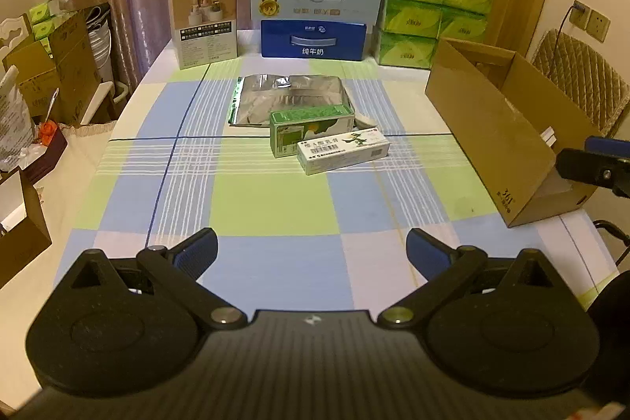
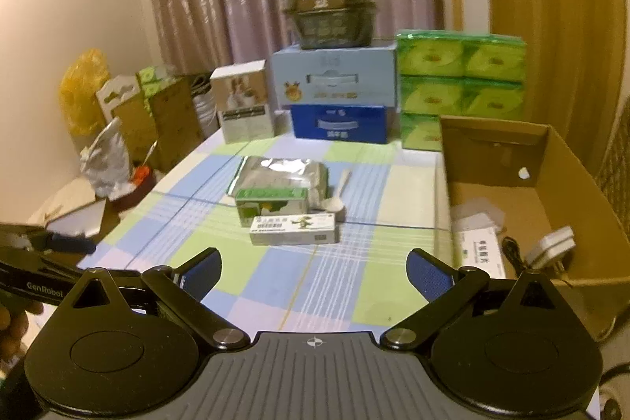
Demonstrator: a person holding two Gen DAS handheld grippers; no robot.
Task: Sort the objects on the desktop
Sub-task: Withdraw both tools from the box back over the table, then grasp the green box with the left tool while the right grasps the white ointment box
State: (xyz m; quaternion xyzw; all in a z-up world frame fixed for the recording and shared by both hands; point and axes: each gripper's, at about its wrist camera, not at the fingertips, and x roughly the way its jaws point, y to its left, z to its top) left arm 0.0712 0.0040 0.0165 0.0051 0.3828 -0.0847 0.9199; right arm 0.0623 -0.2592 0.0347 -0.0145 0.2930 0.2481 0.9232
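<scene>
On the checked tablecloth a white medicine box (image 1: 343, 150) (image 2: 294, 229) lies in front of a green box (image 1: 311, 129) (image 2: 271, 205). Behind them lies a silver foil bag (image 1: 289, 97) (image 2: 281, 176). A white plastic spoon (image 2: 337, 195) lies right of the bag. An open cardboard box (image 1: 500, 128) (image 2: 527, 199) stands on the right and holds a white box, a cable and a charger. My left gripper (image 1: 311, 250) is open and empty over the near table. My right gripper (image 2: 313, 272) is open and empty, near the cardboard box's left side.
At the table's far end stand a white carton (image 1: 204, 20), stacked blue milk cartons (image 1: 315, 10) with a dark container on top, and green tissue packs (image 1: 433, 14). Boxes and bags crowd the left beyond the table edge (image 1: 23, 97). A chair (image 1: 579, 77) stands right.
</scene>
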